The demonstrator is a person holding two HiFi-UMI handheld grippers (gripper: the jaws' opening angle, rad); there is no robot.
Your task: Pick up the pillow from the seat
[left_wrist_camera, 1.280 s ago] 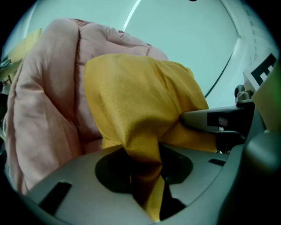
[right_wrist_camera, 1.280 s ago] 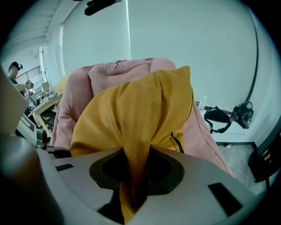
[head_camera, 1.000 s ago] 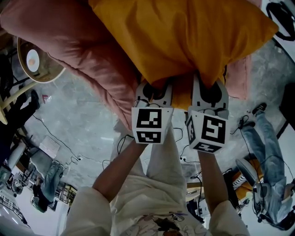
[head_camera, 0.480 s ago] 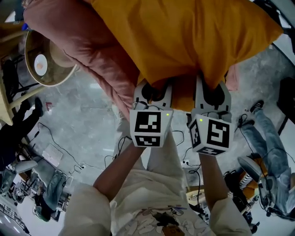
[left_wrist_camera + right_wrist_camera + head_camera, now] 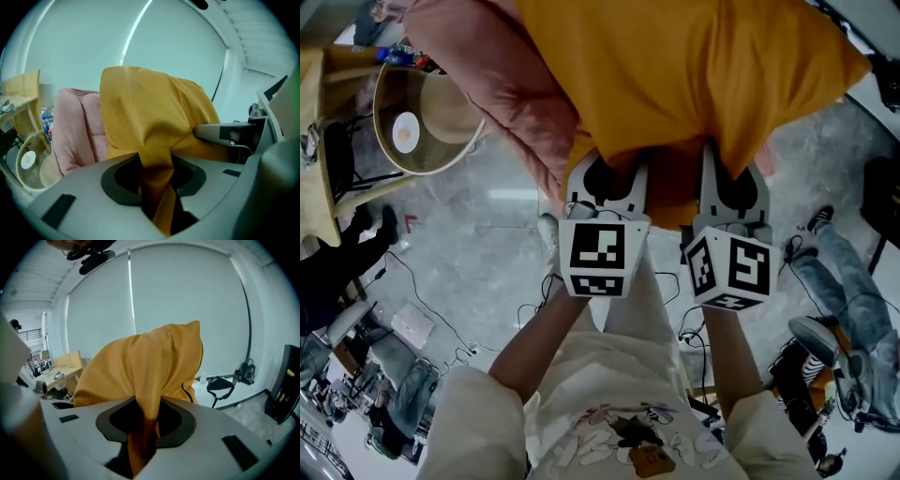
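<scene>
Right up against the pink cushion (image 5: 492, 80), we've got the orange pillow (image 5: 694, 84) hanging from both claws, pinched along its near edge. The left claw (image 5: 606, 178) is nearly closed, with a bunched fold of the orange cover squeezed between its jaws. The right claw (image 5: 733, 180) is the same story a bit further from the cushion: jaws almost together, clamped on another fold of the cover. The two claws sit side by side, close but not touching, and the left one's marker cube (image 5: 602, 255) faces back at us. From the left claw's camera the pillow stands taller than the pink cushion and covers its right side. We honestly can't tell whether the two are touching or the pillow is just in front. On the far side of the cushion from the pillow there's a round basket-type thing (image 5: 441, 141) with a pale disc (image 5: 406, 131) in it, next to a light wooden table (image 5: 311, 131). Under the cushion it's grey floor (image 5: 487, 234) with cables (image 5: 422, 281) trailing over it. Well off past the pillow we can see someone's legs in jeans (image 5: 848, 300). Behind the pillow, in the right claw's camera, there's a big window blind (image 5: 187, 301) and a black bag (image 5: 220, 386) down low by the wall.
</scene>
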